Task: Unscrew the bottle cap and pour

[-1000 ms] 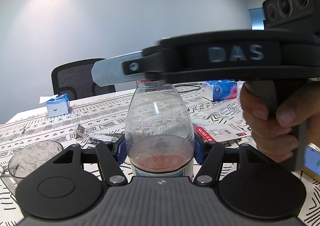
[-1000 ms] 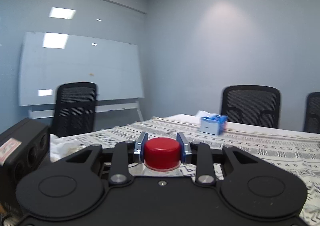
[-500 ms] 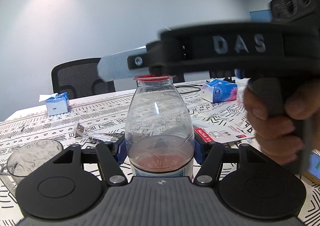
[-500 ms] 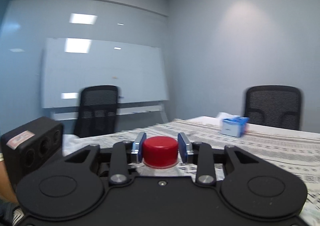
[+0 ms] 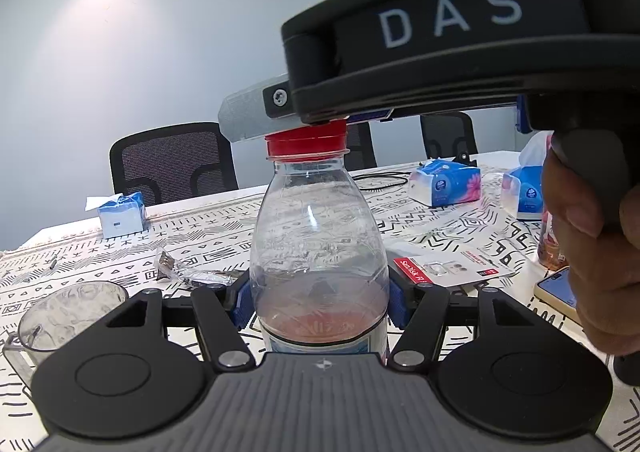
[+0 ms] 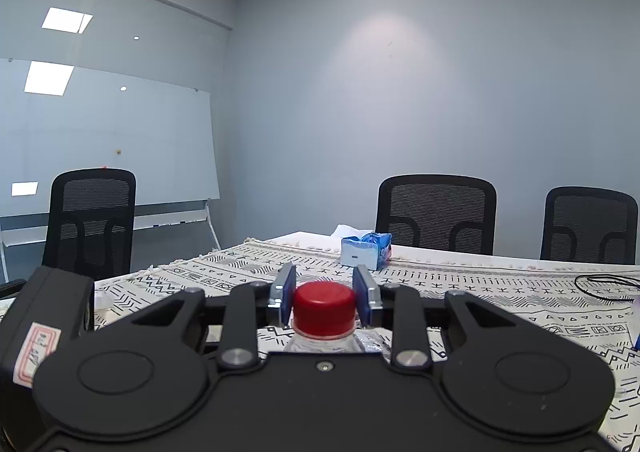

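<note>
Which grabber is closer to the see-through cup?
Left. The left gripper clamps the bottle right beside the cup. The right gripper sits higher up, around the red cap.

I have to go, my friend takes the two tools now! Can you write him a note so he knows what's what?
Left tool: shut on the bottle, holding it upright on the table.
Right tool: its pads sit on either side of the red cap; whether they are squeezing it is unclear.
Things: the bottle has a little reddish drink at the bottom. The clear cup stands to the bottle's left.
Done: bottle gripped, cap lined up.
Left: the cap is not yet off. Twist it off, then pour into the cup.
</note>
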The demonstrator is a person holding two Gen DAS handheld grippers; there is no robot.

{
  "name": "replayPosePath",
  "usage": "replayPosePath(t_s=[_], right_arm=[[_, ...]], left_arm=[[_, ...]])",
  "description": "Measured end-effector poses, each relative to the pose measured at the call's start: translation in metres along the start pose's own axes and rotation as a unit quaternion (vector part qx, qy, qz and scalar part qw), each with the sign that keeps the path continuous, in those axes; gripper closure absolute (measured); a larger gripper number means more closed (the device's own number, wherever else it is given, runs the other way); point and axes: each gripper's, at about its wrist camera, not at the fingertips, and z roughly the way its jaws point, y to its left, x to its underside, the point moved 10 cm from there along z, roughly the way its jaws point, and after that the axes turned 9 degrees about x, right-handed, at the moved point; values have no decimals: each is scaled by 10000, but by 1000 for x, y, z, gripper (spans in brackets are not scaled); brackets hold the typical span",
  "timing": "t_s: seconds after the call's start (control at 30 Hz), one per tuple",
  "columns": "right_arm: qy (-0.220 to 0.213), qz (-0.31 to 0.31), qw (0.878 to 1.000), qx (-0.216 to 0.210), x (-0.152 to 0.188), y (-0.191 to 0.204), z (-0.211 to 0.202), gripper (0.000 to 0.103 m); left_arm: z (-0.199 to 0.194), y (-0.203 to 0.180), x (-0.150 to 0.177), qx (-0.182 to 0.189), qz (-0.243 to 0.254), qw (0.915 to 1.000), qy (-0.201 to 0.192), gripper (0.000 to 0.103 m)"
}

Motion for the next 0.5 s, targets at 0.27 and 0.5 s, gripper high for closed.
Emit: replayPosePath(t_s=[0.27, 0.5], right_arm=[[36, 194, 9916, -1276, -2, -11, 9, 70], [342, -123, 9634, -2655, -9, -21, 19, 70]], left_arm=[[1, 2, 0, 26, -30, 10000, -8, 44], [0, 2, 1, 34, -27, 10000, -28, 44]])
